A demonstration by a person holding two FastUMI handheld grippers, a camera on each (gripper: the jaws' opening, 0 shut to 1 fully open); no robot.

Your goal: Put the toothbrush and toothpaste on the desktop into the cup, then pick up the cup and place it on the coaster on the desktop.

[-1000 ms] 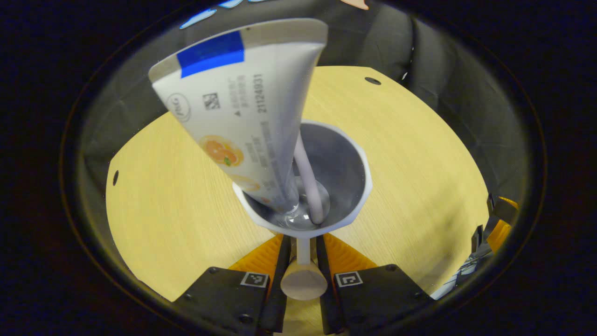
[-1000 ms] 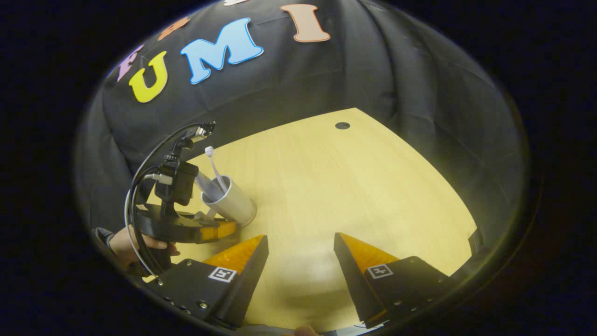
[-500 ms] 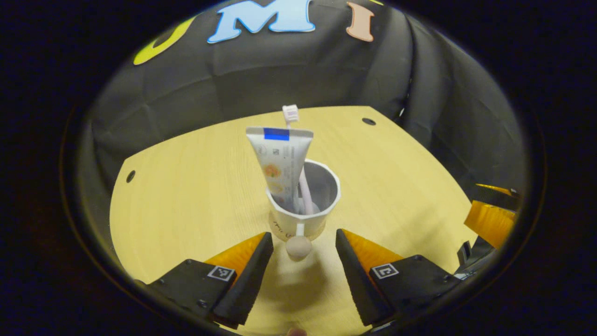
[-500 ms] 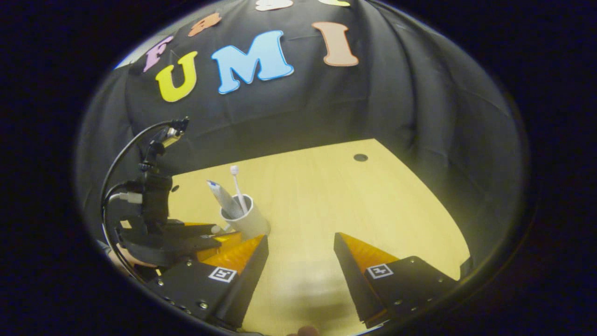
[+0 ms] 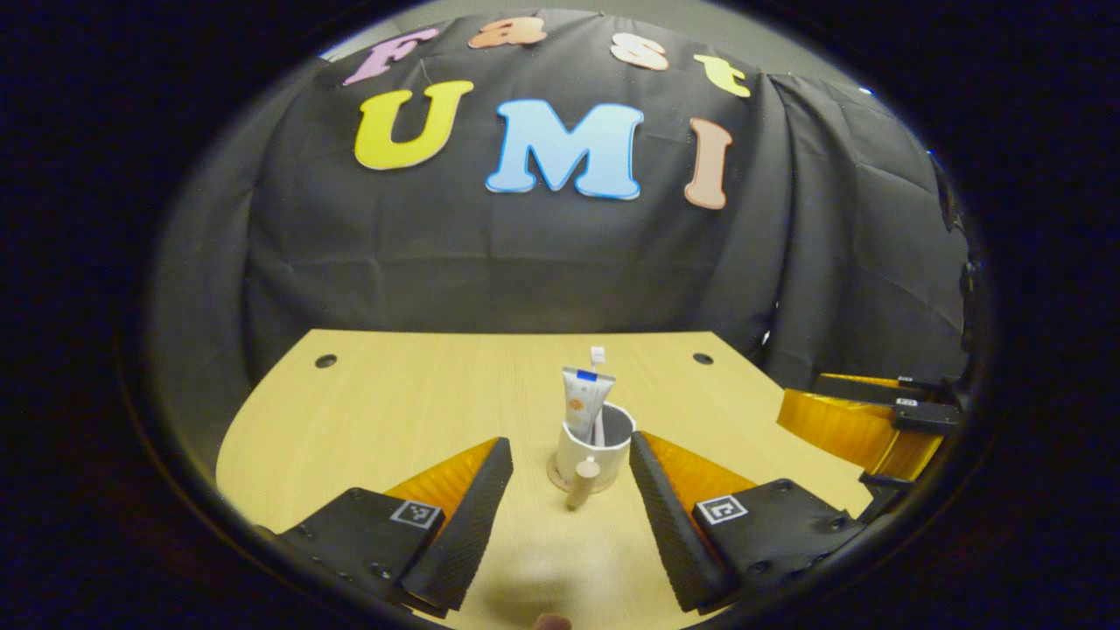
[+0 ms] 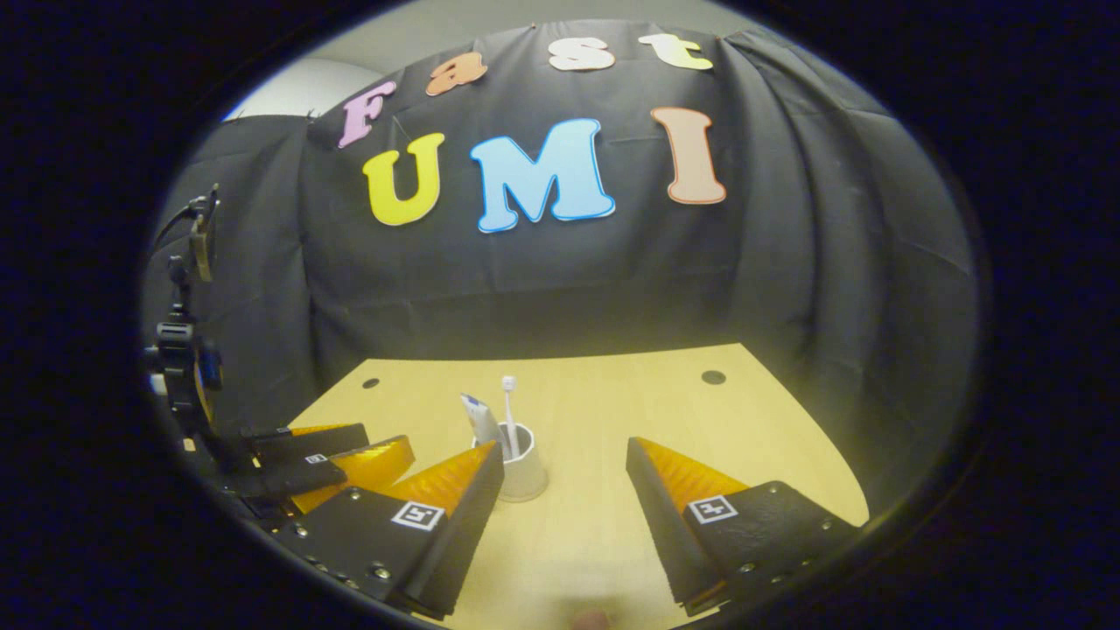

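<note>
Centre-low of the left gripper view: cup [image 5: 596, 444] on coaster [image 5: 560, 477], toothpaste [image 5: 584, 404] and toothbrush [image 5: 597, 367] inside. Left gripper [image 5: 570, 477] and right gripper [image 6: 564, 486] both gape wide, holding nothing. Risk: top-heavy contents; a knock to the cup's protruding handle [image 5: 581, 483] could tip it.

Pale wood-grain desktop [image 5: 385, 411] runs ahead of the fingers in the left gripper view, back edge curved. Two small dark round holes near that far edge: one ahead-left [image 5: 325, 360], one ahead-right [image 5: 703, 358]. Black draped cloth wall [image 5: 490, 262] rises behind. In the right gripper view, pale grey wall [image 6: 306, 87] shows above the cloth, upper left.
</note>
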